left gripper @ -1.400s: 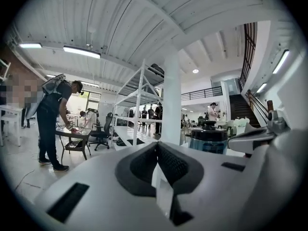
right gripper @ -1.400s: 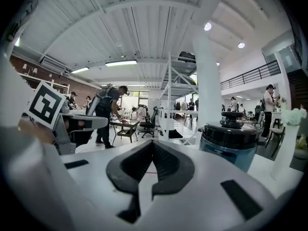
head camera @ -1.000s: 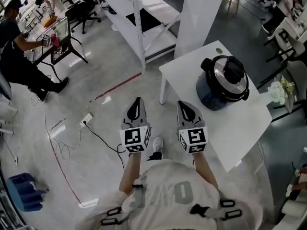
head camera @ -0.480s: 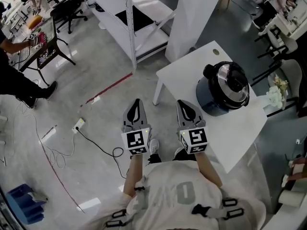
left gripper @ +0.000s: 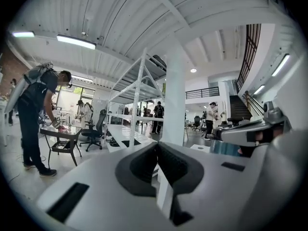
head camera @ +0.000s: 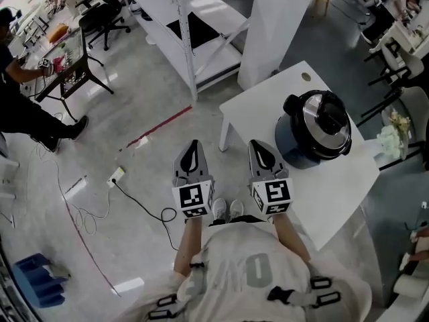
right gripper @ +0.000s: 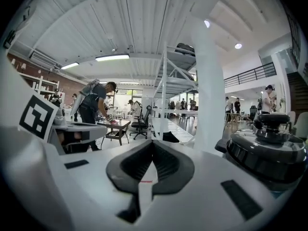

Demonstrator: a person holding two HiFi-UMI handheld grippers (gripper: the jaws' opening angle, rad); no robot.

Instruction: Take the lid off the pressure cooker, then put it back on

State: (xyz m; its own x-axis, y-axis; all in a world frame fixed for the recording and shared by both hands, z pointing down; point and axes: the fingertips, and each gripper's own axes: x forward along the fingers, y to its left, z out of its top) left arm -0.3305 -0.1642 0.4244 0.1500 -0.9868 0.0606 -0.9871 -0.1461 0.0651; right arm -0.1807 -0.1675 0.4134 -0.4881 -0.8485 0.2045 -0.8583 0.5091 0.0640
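Observation:
A dark blue pressure cooker (head camera: 314, 134) stands on a white table (head camera: 335, 186) at the right of the head view. Its silver lid with a black handle (head camera: 330, 111) sits on the pot. The right gripper view shows the cooker (right gripper: 269, 153) close at its right edge. My left gripper (head camera: 194, 144) is over the floor to the left of the table, shut and empty. By the table's near corner, short of the cooker, my right gripper (head camera: 258, 143) is also shut on nothing. Both point level, side by side.
A white shelf rack (head camera: 194, 25) and a white pillar (head camera: 278, 19) stand beyond the table. A power strip (head camera: 117, 175) with a black cable lies on the floor at left. A person bends over a black desk (head camera: 67, 66) at far left. Chairs stand at right.
The view has shifted a little; the table and cooker sit slightly nearer to my grippers. Both grippers stay shut and side by side.

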